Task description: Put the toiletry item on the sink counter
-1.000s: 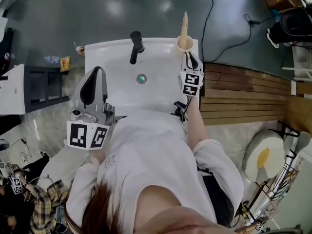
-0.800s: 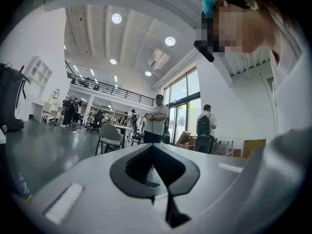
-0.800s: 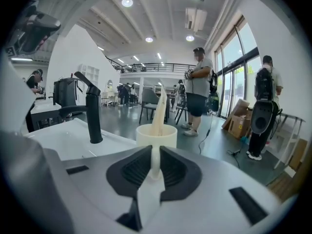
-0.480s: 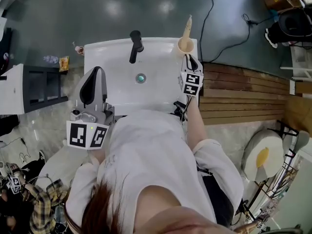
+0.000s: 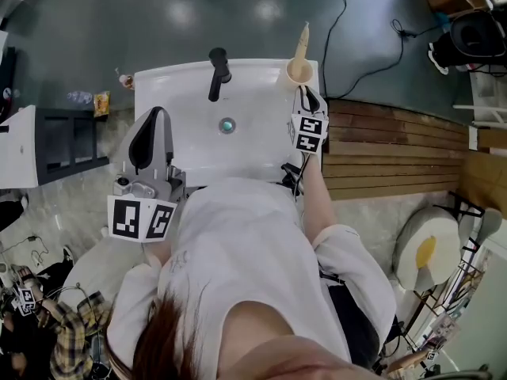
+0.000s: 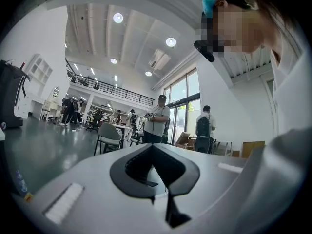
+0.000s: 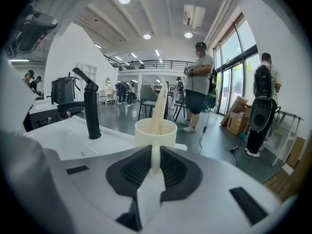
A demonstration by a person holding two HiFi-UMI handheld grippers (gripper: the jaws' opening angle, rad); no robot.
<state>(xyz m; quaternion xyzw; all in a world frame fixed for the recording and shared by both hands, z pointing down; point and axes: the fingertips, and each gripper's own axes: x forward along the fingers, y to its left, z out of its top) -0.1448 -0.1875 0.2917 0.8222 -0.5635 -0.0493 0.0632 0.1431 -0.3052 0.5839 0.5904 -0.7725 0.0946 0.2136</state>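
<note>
A cream cup (image 5: 299,71) (image 7: 156,132) stands on the back right corner of the white sink counter (image 5: 261,81). A pale stick-shaped toiletry item (image 5: 303,42) (image 7: 159,106) leans in it. My right gripper (image 5: 306,93) (image 7: 155,152) is right behind the cup, its jaws closed on a narrow cream strip of the cup, apparently its handle. The cup's base is hidden by the jaws. My left gripper (image 5: 155,115) (image 6: 153,147) is shut and empty, held over the sink's left edge and pointing out into the hall.
A black faucet (image 5: 218,74) (image 7: 90,111) stands at the back of the basin, with the drain (image 5: 227,124) in front of it. Wooden decking (image 5: 396,149) lies to the right and a black shelf unit (image 5: 67,141) to the left. People (image 7: 197,87) stand in the hall.
The item in the cup has tipped from upright to leaning right. Both grippers have hardly moved; the view has shifted slightly.
</note>
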